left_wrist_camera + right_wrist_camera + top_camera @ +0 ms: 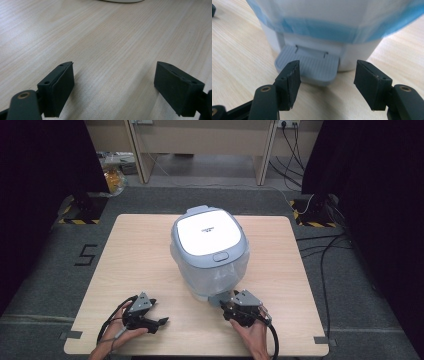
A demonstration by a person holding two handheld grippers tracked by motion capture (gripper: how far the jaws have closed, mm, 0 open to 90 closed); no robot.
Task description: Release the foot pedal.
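A white and grey rice cooker [210,252] stands shut in the middle of the wooden table [130,265], with a clear film around its body. A ribbed grey tab [310,67] sticks out at the base of the rice cooker [337,22]. My right gripper [226,306] [327,80] is open just in front of that tab, its jaws on either side of it without touching. My left gripper [156,316] [113,85] is open low over bare table at the front left, with nothing between its jaws.
The cooker's lid release button [220,256] faces the front. Black stands [85,205] and cables [325,255] lie on the grey floor around the table. A desk [200,145] and a bag of yellow items [114,177] are at the back.
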